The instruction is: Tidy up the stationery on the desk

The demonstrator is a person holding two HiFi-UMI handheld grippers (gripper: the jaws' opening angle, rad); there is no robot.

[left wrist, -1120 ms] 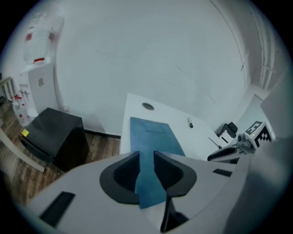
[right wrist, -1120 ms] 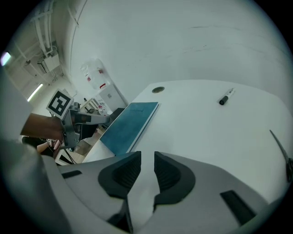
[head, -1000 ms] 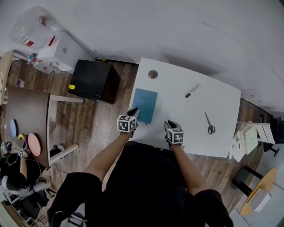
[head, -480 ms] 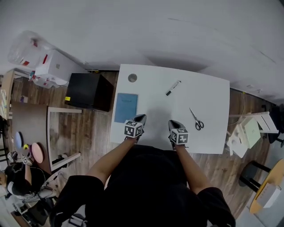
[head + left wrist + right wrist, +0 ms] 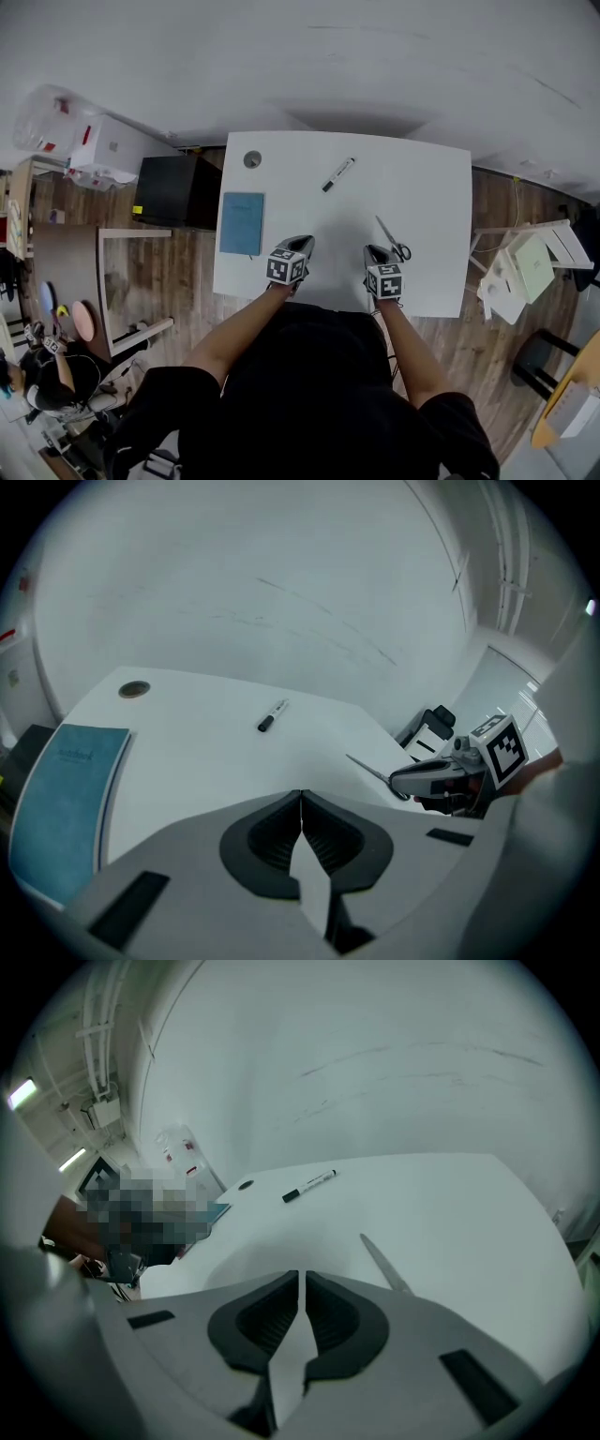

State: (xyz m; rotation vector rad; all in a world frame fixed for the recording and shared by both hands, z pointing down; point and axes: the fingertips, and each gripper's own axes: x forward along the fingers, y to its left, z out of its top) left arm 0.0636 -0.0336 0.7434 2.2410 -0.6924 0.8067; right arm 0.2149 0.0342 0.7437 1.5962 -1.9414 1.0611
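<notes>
You are holding both grippers low over the near edge of the white desk (image 5: 431, 187), at the lower middle of the head view, forearms reaching in from below. Left gripper (image 5: 299, 247): in its own view the two dark pads are pressing flat against each other, tips meeting, with only bare desk top showing past them. Right gripper (image 5: 374, 253): its pads are likewise sitting together, with a hairline slit showing between them and nothing caught there. The scissors (image 5: 394, 240) are lying flat just beside the right gripper's tips, on their right, blades pointing toward the far edge; I cannot tell whether they are touching. The black-capped marker (image 5: 338, 174) is lying at a slant near the far middle of the desk, well apart from both grippers. The blue notebook (image 5: 242, 223) is lying flat along the desk's left edge, left of the left gripper. A round hole (image 5: 252, 159) is sitting in the far left corner. A black box (image 5: 178, 192) is standing on the wood floor just left of the desk.
</notes>
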